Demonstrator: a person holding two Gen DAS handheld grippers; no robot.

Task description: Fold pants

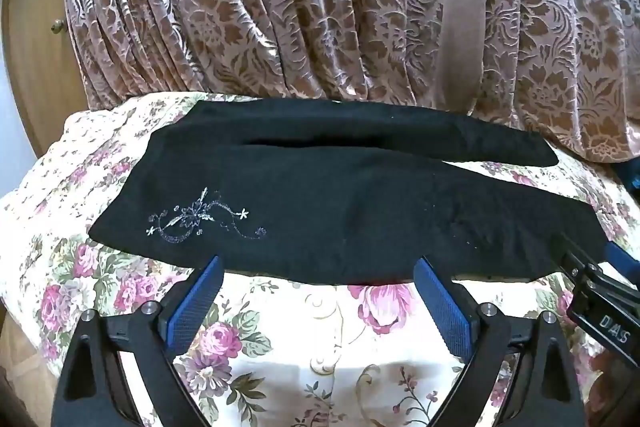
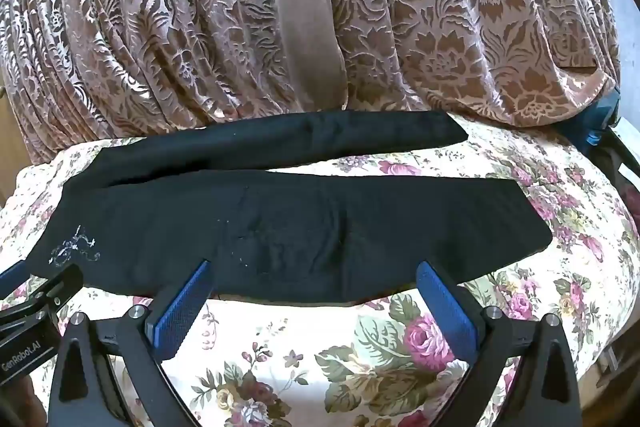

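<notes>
Black pants (image 1: 328, 203) lie spread flat across a floral bedspread (image 1: 288, 339), waist to the left and both legs running right. A silver flower embroidery (image 1: 200, 219) marks the near leg by the waist. My left gripper (image 1: 318, 265) is open, its blue pads just short of the near edge of the pants. My right gripper (image 2: 312, 271) is open at the same near edge, farther along the leg of the pants (image 2: 304, 223). Each gripper shows in the other's view: the right one at the right edge (image 1: 600, 291), the left one at the left edge (image 2: 36, 311).
A brown and pink patterned curtain (image 1: 320, 7) hangs right behind the far leg. The bedspread (image 2: 360, 359) falls away at the left and right sides. A wooden cabinet door with a knob (image 1: 58, 24) stands far left. A dark blue object (image 2: 600, 123) sits at the far right.
</notes>
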